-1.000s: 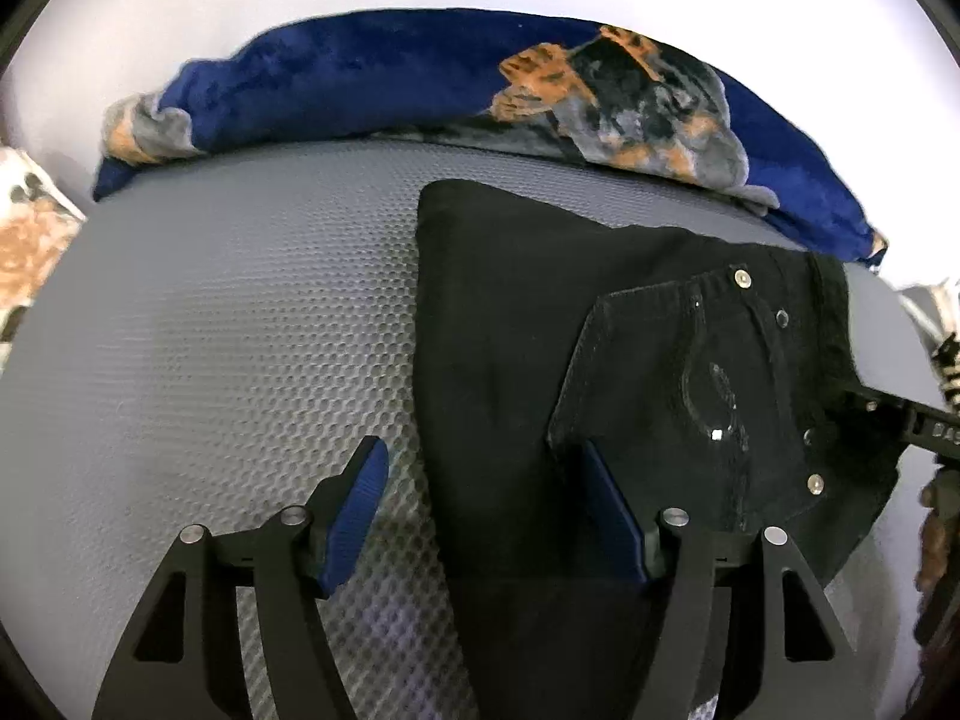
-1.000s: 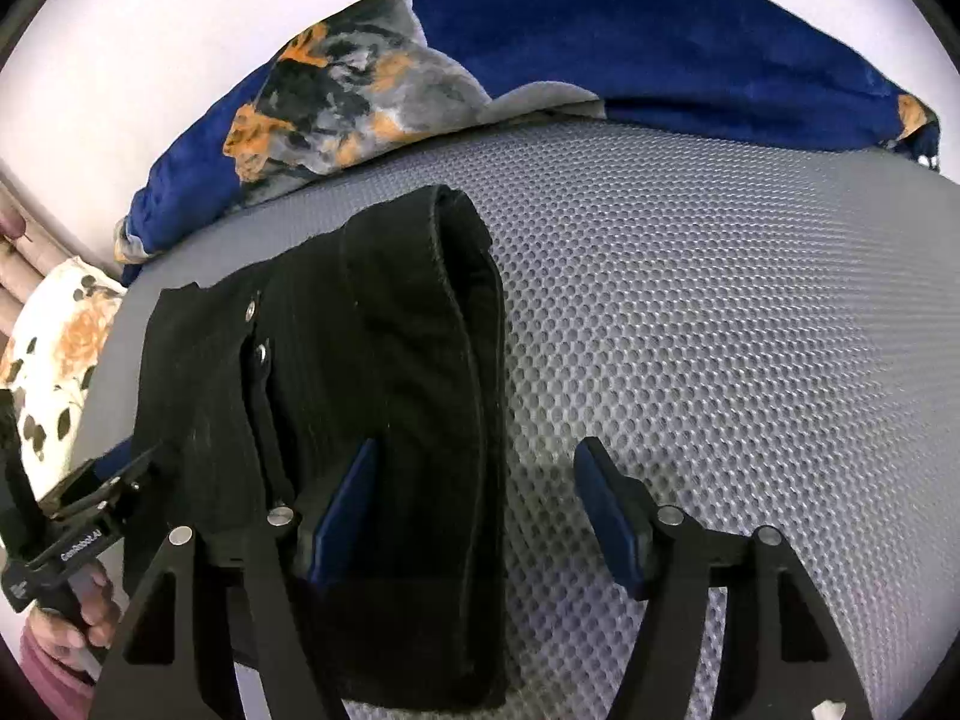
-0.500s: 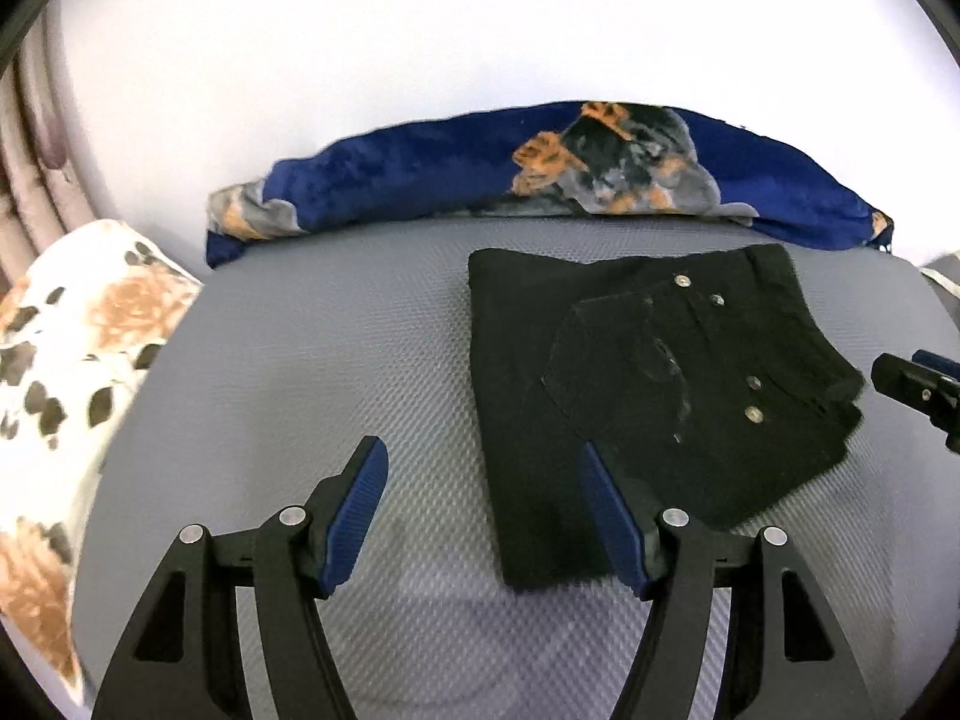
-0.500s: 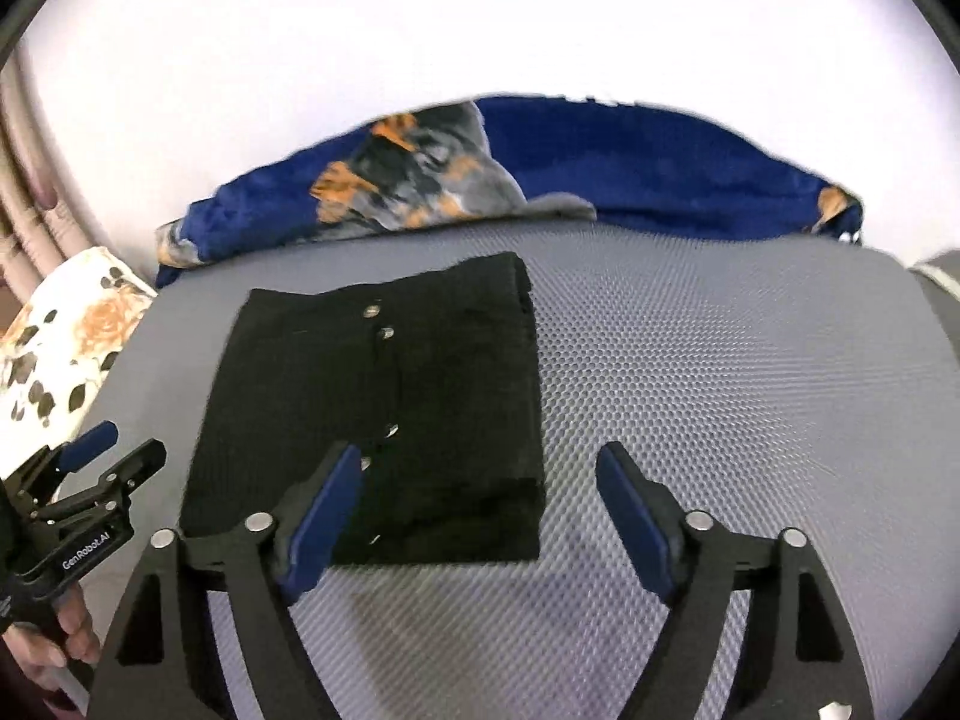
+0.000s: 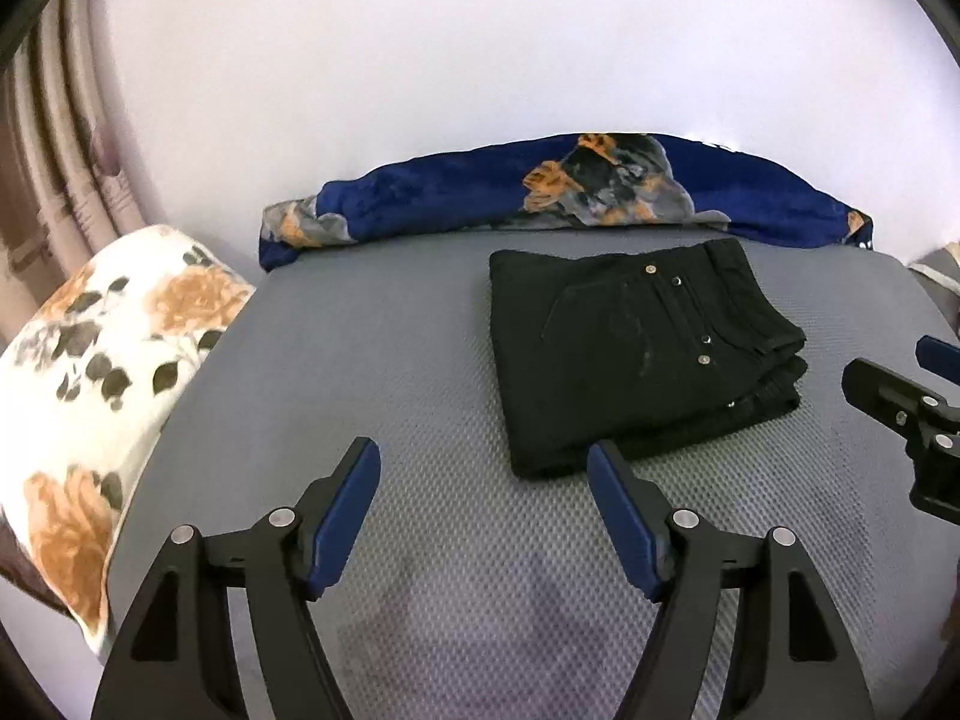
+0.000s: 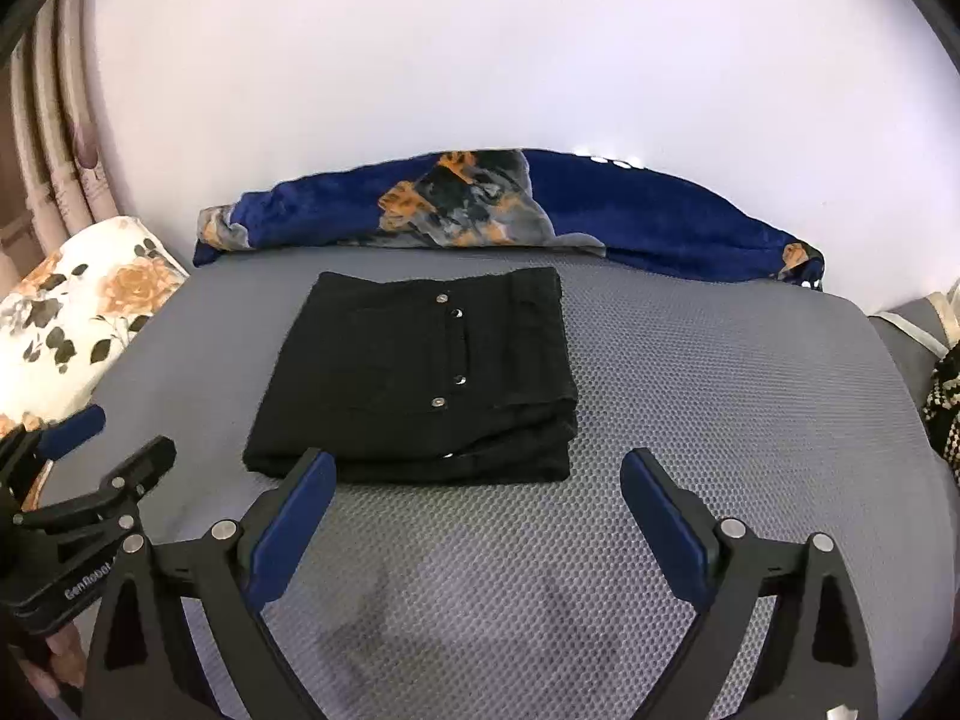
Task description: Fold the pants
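The black pants lie folded into a compact stack on the grey mesh bed surface, waistband and metal studs facing up. My left gripper hovers above the bed in front of the stack, its jaws opening, nothing between them. My right gripper also hangs short of the stack, its jaws opening wide and holding nothing. In the left wrist view the right gripper's fingers show at the right edge. The left gripper's fingers appear at the lower left of the right wrist view.
A rolled blue blanket with an orange and grey print lies along the far edge against the white wall. A floral pillow sits at the left, curtains behind it. A knitted item lies at the right edge.
Both grippers have pulled back and up from the pants, which now look smaller and lie free. The right gripper's jaws have spread wider. More wall, pillow and curtain have come into view.
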A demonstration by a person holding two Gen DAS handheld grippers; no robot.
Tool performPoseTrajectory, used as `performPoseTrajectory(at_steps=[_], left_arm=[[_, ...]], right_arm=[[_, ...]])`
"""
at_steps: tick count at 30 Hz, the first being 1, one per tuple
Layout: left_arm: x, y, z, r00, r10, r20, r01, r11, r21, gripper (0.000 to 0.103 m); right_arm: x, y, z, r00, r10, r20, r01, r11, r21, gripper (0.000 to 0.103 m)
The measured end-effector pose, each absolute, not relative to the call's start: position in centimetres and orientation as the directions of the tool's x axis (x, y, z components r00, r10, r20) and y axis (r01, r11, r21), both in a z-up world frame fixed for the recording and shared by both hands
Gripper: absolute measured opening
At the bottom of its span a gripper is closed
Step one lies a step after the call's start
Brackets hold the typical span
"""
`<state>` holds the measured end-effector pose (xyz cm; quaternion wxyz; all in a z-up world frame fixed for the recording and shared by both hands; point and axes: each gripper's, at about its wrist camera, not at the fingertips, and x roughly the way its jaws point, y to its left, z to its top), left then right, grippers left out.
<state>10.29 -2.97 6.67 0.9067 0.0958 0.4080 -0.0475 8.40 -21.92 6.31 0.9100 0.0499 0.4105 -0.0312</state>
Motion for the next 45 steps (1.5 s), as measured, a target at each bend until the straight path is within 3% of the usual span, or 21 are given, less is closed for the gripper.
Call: performPoseTrajectory(at_steps=[45], left_arm=[[8.3, -2.0, 5.4, 0.631, 0.037, -0.775, 0.091, 0.989, 0.120, 0.072]], right_arm=[[6.4, -19.4, 4.1, 0.621, 0.004, -0.784, 0.087, 0.993, 0.074, 0.100]])
